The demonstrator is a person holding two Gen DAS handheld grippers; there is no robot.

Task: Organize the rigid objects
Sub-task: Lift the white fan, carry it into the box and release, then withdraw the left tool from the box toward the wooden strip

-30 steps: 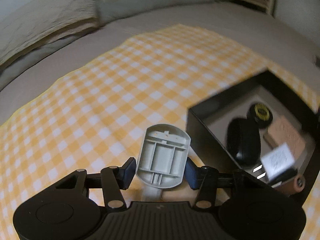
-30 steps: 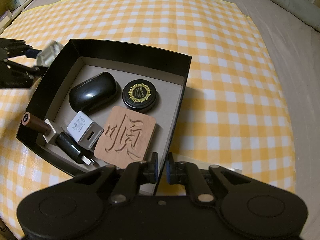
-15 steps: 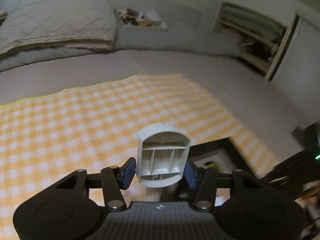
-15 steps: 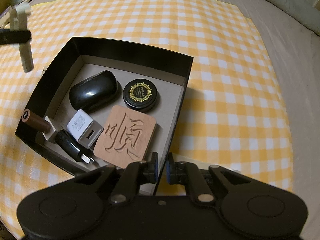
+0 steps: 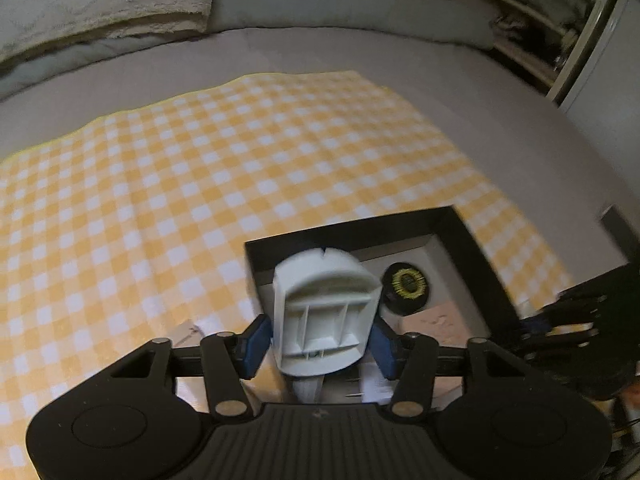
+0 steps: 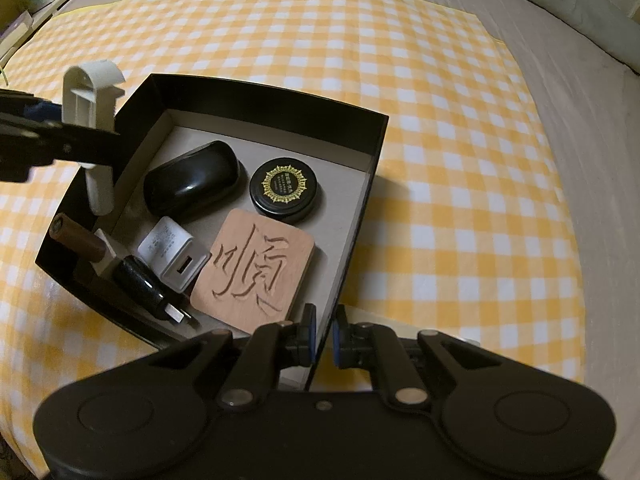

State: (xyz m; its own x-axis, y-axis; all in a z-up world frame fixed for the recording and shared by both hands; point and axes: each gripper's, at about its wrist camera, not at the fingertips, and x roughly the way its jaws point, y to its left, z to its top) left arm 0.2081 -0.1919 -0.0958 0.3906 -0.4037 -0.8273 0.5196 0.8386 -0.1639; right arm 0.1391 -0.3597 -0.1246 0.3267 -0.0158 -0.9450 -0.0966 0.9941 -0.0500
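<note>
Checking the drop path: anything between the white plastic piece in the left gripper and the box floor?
Nothing visible. The white plastic piece hangs over the black box's left wall; the floor beside the black case looks bare.

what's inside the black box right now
The black box holds a black oval case, round tin, carved wooden tile, white charger, black plug and brown cylinder. Anything beneath them is hidden.

Black grippers [image 6: 323,334] (blue-padded jaws)
</note>
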